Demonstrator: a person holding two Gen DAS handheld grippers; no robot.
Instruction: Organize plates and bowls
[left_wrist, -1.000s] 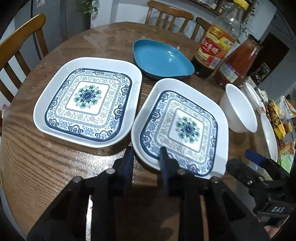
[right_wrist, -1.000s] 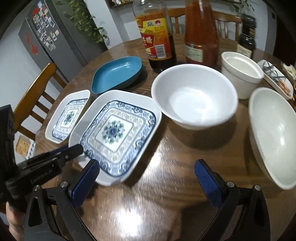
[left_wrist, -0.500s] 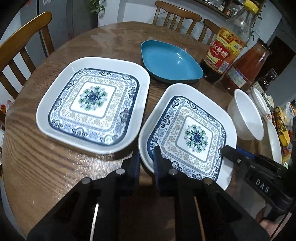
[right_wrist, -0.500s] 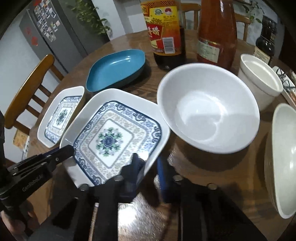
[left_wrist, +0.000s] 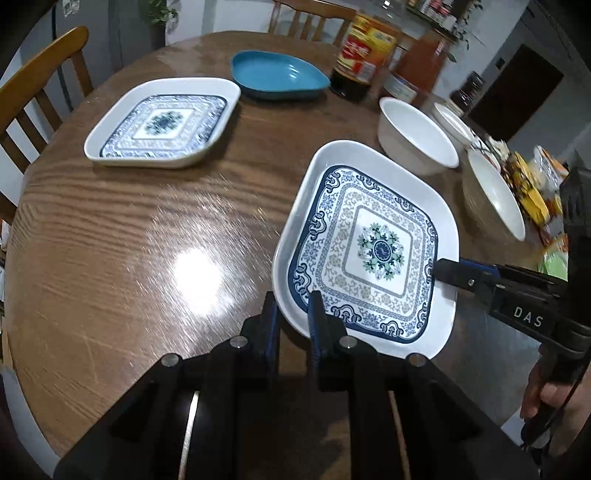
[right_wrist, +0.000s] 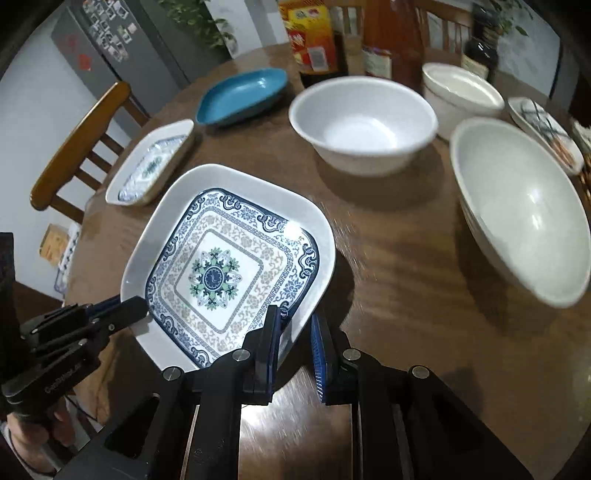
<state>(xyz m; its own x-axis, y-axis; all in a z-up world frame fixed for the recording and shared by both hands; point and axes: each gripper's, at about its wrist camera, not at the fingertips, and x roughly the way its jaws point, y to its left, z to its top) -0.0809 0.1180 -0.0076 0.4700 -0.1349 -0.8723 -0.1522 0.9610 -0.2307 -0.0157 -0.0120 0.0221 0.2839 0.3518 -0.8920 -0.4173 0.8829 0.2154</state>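
Both grippers' fingers (left_wrist: 320, 325) clamp the patterned plate's (left_wrist: 373, 251) rim over bare table (left_wrist: 147, 236).

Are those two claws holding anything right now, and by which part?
Yes. Both grip the same patterned plate by its rim: the left claw on one near edge, the right claw on the adjacent edge.

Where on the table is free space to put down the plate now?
Bare wood lies left of the held plate, in front of the second plate. By the bowls and bottles it is crowded.
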